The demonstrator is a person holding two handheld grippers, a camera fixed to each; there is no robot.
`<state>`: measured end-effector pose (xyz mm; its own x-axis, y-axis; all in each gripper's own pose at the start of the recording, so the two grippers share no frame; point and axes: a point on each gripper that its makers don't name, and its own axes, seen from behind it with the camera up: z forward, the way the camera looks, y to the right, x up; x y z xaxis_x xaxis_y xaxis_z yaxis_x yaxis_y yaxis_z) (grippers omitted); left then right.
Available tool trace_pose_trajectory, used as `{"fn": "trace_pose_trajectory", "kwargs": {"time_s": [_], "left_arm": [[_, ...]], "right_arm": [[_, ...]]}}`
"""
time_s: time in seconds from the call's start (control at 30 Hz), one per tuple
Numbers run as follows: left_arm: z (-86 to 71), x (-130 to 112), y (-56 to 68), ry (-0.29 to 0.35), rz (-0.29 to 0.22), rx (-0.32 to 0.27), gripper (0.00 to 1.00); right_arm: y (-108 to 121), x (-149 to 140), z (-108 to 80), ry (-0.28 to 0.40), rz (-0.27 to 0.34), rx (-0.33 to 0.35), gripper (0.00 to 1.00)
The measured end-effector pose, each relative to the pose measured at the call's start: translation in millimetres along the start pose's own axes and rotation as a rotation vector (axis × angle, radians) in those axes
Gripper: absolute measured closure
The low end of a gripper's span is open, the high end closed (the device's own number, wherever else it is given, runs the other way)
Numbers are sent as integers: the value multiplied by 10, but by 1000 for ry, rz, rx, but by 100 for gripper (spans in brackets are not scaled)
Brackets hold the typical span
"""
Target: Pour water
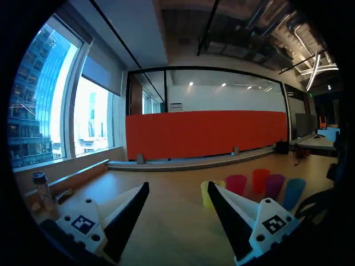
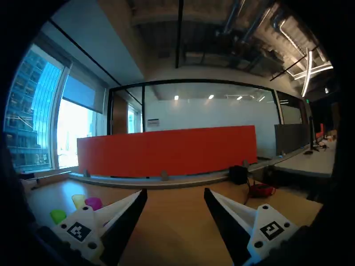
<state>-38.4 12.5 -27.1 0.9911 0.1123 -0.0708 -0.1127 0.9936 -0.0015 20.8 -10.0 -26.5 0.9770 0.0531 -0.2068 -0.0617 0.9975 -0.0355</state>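
**While both tongs stand wide, plastic cups stand upright on the wood**

Where the pale wooden tabletop (image 1: 177, 235) spreads across the lower half of the left gripper view, it runs back to a low ledge under a long orange-red partition panel (image 1: 204, 133). A glass wall rises above the panel, and tall bright windows (image 1: 44, 106) fill the left edge. Bare pipes cross the dark ceiling at the top, and white strip lights (image 1: 316, 71) glow at upper right.

The left gripper (image 1: 177, 183) is spread wide, with nothing between its fingers. Lower right of centre, five plastic tumblers stand close side by side on the wood. They are a yellow cup (image 1: 205, 197) partly behind the gripper's finger, a pink cup (image 1: 236, 184), a red cup (image 1: 260, 179), a purple cup (image 1: 274, 185) and a blue cup (image 1: 293, 193). Each is upright, with its long axis vertical and its mouth toward the ceiling.

In the right gripper view the right gripper (image 2: 174, 191) is likewise wide and empty over the same wood. At lower left a small green cup (image 2: 57, 216) sits near two more tumblers, one yellow and one magenta, with their mouths up. Right of centre a black box (image 2: 239, 174) rests by the ledge.
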Motion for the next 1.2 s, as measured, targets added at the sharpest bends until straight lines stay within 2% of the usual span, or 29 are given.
{"fn": "trace_pose_trajectory", "kwargs": {"time_s": [0.67, 1.2], "left_arm": [[70, -205, 138, 0, -41, 0, 2], [164, -261, 150, -1, -43, -2, 2]], "right_arm": [[11, 56, 0, -1, -18, -15, 1], [45, 74, -24, 0, -11, -23, 1]]}}
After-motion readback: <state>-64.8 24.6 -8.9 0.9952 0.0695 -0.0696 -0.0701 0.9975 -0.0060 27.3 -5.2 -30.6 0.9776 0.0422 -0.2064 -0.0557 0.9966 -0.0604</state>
